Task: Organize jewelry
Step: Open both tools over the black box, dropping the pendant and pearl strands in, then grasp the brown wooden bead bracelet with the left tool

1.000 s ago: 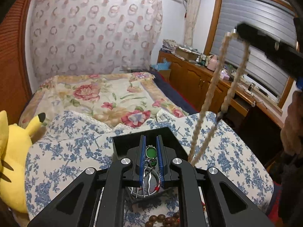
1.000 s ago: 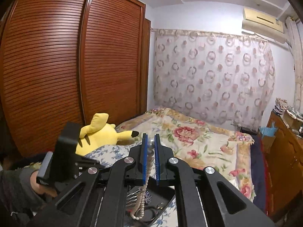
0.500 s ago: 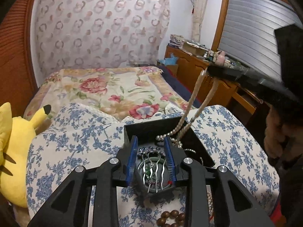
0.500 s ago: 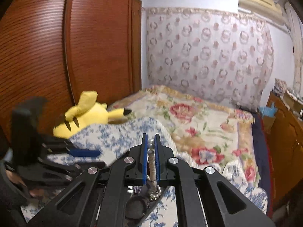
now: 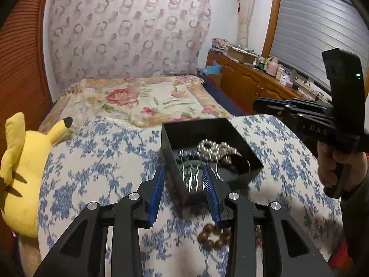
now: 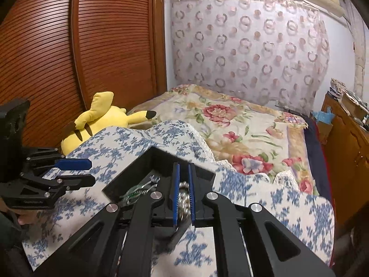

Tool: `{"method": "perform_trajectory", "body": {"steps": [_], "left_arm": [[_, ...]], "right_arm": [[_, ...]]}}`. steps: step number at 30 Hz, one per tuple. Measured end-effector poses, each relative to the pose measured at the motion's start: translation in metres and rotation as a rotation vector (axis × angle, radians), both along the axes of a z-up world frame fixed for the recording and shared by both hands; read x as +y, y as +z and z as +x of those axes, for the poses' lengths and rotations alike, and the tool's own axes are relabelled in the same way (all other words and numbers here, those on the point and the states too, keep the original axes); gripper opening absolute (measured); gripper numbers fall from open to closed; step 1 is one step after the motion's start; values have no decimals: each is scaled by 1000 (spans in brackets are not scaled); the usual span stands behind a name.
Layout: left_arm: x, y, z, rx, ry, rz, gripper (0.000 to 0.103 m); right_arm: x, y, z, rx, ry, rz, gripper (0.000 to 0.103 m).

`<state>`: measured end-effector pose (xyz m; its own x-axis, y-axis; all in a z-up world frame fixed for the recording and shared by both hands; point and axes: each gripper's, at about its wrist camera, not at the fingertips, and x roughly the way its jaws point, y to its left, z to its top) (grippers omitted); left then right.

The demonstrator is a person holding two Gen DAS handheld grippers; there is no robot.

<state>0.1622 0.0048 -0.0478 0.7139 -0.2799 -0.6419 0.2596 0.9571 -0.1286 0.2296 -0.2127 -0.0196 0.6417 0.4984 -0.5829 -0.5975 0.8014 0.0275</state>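
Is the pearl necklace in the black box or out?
In: the pearl necklace lies coiled inside the open black box, beside a silver hair comb.

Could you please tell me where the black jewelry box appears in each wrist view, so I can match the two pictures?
Left wrist view: the black jewelry box sits at centre, just beyond the left gripper.
Right wrist view: the box is lower centre, partly hidden behind the right gripper.
Shared landmark: the yellow Pikachu plush, left of the box in both views.
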Motion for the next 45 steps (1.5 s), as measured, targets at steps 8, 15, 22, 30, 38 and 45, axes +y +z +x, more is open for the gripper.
{"method": "perform_trajectory", "body": {"steps": [8,15,22,30,38,45], "left_arm": [[-5,-26,-23,56,-21,31,33],[-10,-52,-29,120,-36,48,33],[-19,-60,-26,153,-52,57,33],[-28,-68,-20,181,-54,70,33],[-32,-70,-15,180,-58,77,32],[-36,-71,-18,164,-79,78,12]], "right_arm": [[-20,-19,-48,37,-17,15,9],[-28,-49,-84,84,-43,10,9],[-39,-66,-106,123,-63,17,9],[-52,-74,-121,140,-77,23,16],[-55,-82,-122,160,-83,22,17],[-50,-88,-124,177,-70,0,17]]}}
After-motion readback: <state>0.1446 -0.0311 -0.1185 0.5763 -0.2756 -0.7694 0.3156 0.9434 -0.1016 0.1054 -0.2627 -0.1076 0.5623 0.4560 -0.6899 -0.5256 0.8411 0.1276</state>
